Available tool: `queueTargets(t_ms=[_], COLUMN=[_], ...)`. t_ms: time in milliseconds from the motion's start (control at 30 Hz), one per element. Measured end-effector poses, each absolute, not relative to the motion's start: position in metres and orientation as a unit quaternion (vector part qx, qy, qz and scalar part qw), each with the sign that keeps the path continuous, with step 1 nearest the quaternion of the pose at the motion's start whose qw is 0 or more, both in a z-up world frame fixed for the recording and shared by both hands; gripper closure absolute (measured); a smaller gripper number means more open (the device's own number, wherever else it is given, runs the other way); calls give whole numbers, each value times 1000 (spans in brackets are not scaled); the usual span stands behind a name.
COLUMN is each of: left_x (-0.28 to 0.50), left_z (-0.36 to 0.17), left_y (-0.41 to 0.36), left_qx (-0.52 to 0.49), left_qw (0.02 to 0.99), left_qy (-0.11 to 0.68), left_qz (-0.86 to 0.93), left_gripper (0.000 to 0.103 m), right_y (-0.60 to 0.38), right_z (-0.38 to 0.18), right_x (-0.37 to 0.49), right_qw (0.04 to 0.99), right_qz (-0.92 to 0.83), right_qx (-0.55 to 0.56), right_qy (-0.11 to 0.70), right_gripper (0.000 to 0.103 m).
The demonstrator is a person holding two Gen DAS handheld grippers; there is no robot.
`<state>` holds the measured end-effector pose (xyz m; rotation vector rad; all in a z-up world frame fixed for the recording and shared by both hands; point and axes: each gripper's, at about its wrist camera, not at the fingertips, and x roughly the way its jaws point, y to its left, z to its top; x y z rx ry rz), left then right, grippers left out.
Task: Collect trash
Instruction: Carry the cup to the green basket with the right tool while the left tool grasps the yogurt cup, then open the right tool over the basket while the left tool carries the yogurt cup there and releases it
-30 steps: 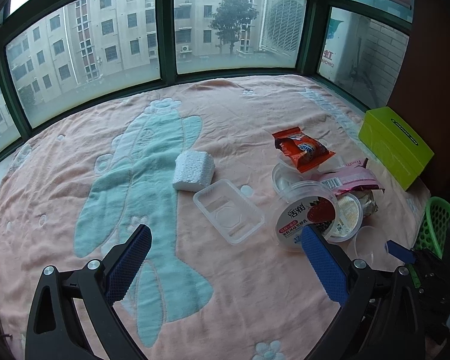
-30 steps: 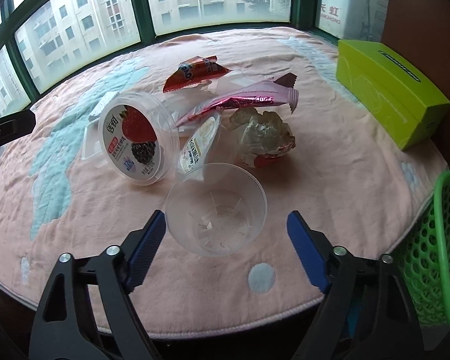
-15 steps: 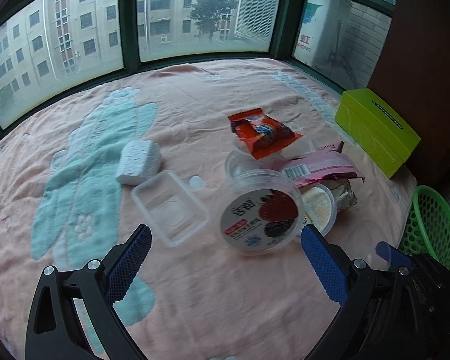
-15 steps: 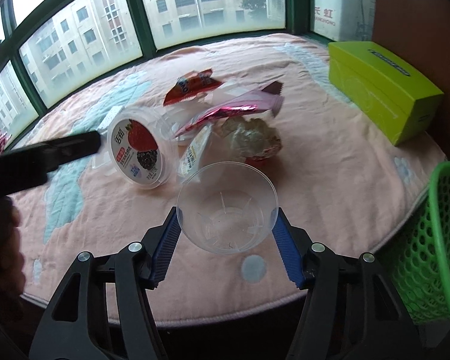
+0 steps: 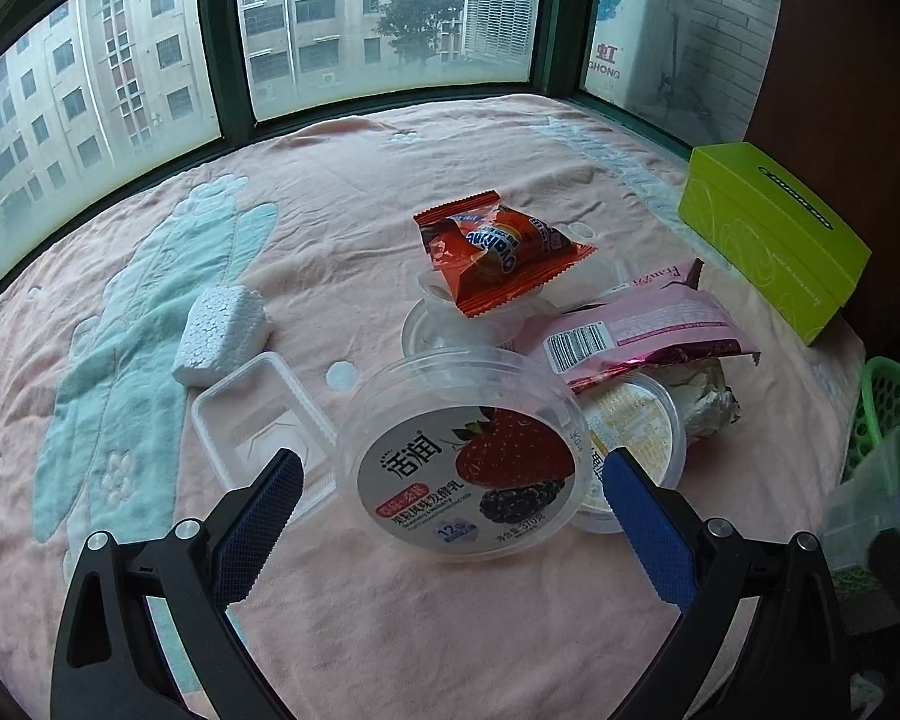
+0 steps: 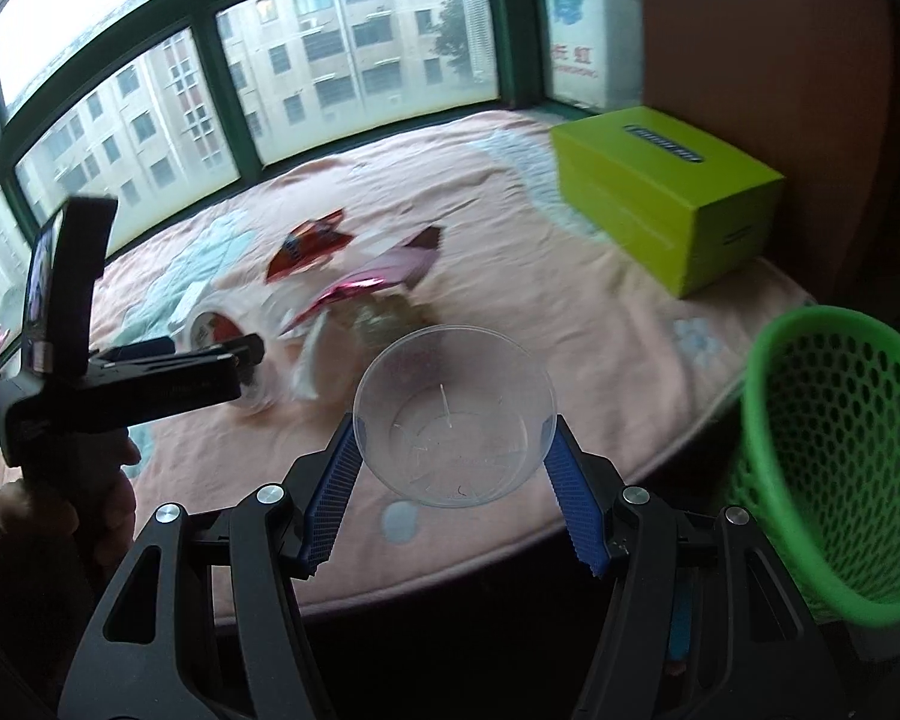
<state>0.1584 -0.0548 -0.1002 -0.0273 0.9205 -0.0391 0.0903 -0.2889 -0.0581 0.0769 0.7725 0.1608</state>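
Wrappers (image 5: 498, 249), foam block (image 5: 222, 336) (beside tray (image 5: 258, 414))

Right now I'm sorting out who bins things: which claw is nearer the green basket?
Right. The right claw, clamped on the clear cup, sits just beside the green basket; the left claw is over the yogurt tub, further away.

A clear plastic cup (image 6: 455, 417) sits pinched at its rim between blue pads, mouth toward the camera, lifted off the pink blanket (image 5: 390, 630). The green mesh basket (image 6: 834, 468) stands at its 3 o'clock, past the blanket's edge. In the left wrist view a round yogurt tub (image 5: 471, 459) lies tipped on its side, strawberry label up. At its 12 o'clock an orange snack wrapper (image 5: 492, 249) rests on clear cups; at 2 o'clock a pink wrapper (image 5: 636, 330); at 9 o'clock a clear tray (image 5: 258, 420); at 10 o'clock a white foam block (image 5: 222, 336).
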Motion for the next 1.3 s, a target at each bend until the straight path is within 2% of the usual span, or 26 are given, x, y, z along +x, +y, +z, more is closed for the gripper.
queueTargets(t_ms=[300, 333, 367, 633, 1033, 1300], left_x=[165, 164, 164, 158, 133, 125], left_z=[-104, -103, -103, -96, -37, -8], left_y=[-61, -61, -62, -57, -68, -113], left_qx=[-18, -15, -13, -23, -23, -28], left_qw=[897, 898, 899, 899, 917, 910], left_qy=[441, 438, 437, 436, 389, 372], left_qz=[-33, -33, -34, -41, -89, -178], left_gripper=[9, 14, 15, 16, 17, 17], right_y=[-333, -337, -344, -381, -445, -464], right_z=[-49, -49, -48, -47, -63, -72], right_x=[80, 78, 77, 71, 62, 60], right_qw=[929, 929, 929, 930, 916, 908], right_qz=[24, 18, 10, -38, -110, -127], right_qx=[54, 56, 59, 67, 87, 97], right_qy=[366, 365, 364, 359, 376, 386], right_gripper=[42, 42, 42, 42, 41, 40])
